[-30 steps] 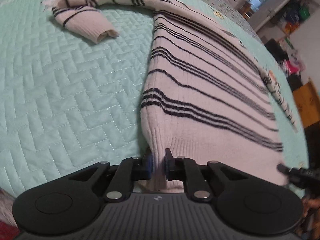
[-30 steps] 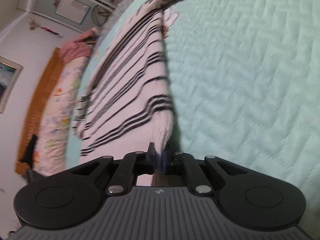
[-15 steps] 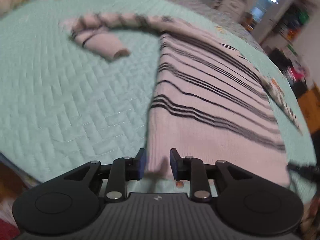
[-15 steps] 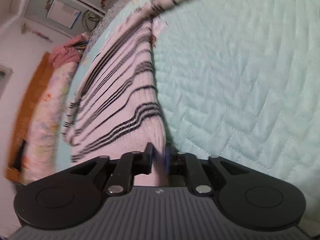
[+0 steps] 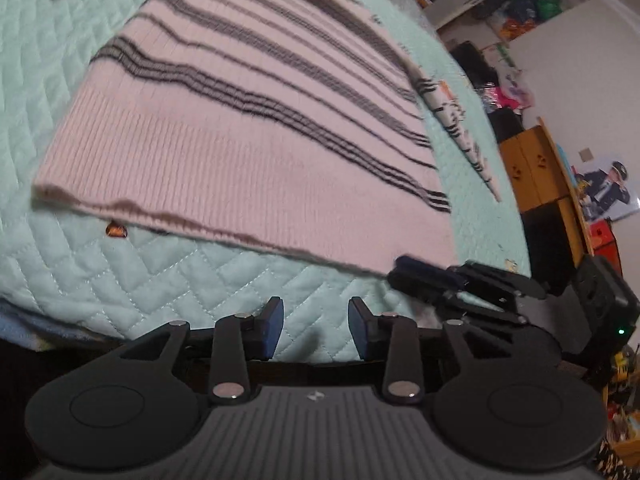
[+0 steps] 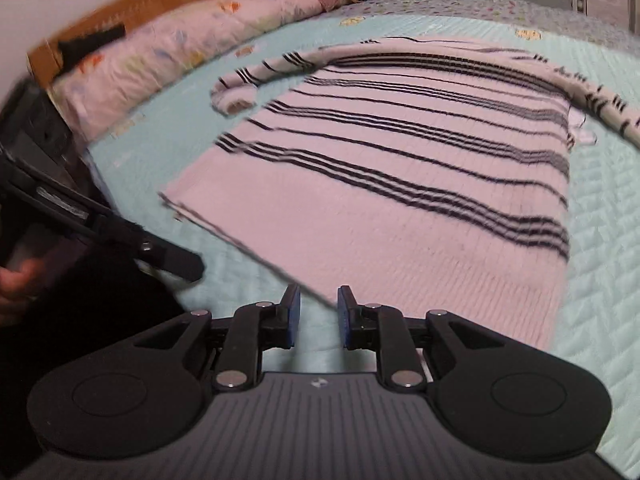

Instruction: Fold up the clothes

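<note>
The pink black-striped knit sweater [image 5: 248, 128] lies flat on the mint quilted bed [image 5: 120, 280], ready for folding; the left gripper [image 5: 316, 326] is opening and empty, and the right gripper [image 6: 318, 314] stands apart and empty near the hem.

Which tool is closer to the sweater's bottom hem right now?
Right. The right tool sits at the sweater hem, nothing pinched. The left tool is opening over bare quilt, short of it.

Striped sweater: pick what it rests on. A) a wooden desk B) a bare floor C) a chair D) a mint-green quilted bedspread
D: the striped sweater lies spread flat on the mint-green quilted bedspread, whose stitched pattern shows on every side of it.
</note>
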Demonstrator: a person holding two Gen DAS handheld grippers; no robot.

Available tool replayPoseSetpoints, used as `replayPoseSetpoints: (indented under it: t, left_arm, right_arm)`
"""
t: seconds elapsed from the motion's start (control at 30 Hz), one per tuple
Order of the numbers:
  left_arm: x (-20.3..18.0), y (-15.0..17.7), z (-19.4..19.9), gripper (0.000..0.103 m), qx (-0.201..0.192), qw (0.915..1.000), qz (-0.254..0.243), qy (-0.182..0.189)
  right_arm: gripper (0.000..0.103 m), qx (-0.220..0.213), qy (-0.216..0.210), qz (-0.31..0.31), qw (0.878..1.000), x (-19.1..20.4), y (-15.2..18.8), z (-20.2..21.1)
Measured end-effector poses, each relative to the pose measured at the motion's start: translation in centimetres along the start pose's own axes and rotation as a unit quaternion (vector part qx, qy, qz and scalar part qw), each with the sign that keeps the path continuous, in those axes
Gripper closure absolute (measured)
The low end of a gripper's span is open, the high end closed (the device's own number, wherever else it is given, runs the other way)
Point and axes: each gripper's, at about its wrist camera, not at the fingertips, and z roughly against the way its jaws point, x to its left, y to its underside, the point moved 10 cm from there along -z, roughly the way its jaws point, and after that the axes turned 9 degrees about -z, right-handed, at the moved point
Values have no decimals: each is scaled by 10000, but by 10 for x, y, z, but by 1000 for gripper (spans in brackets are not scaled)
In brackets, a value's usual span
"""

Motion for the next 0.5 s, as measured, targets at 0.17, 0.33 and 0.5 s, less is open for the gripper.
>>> replayPoseSetpoints:
  t: [0.17, 0.33, 0.5]
  left_arm:
    - [-10, -15, 9, 63, -189, 9987, 192, 431]
    - [-14, -55, 2, 56, -647, 9973, 87, 335]
    - [4, -80, -14, 55, -590, 9977, 330, 100]
  right_arm:
    - [82, -183, -505, -1024, 9933, -13, -22, 13]
    - [81, -251, -1093, -2105, 9711, -31, -38, -2]
    - [102, -93, -873, -3410, 9359, -94, -31, -29]
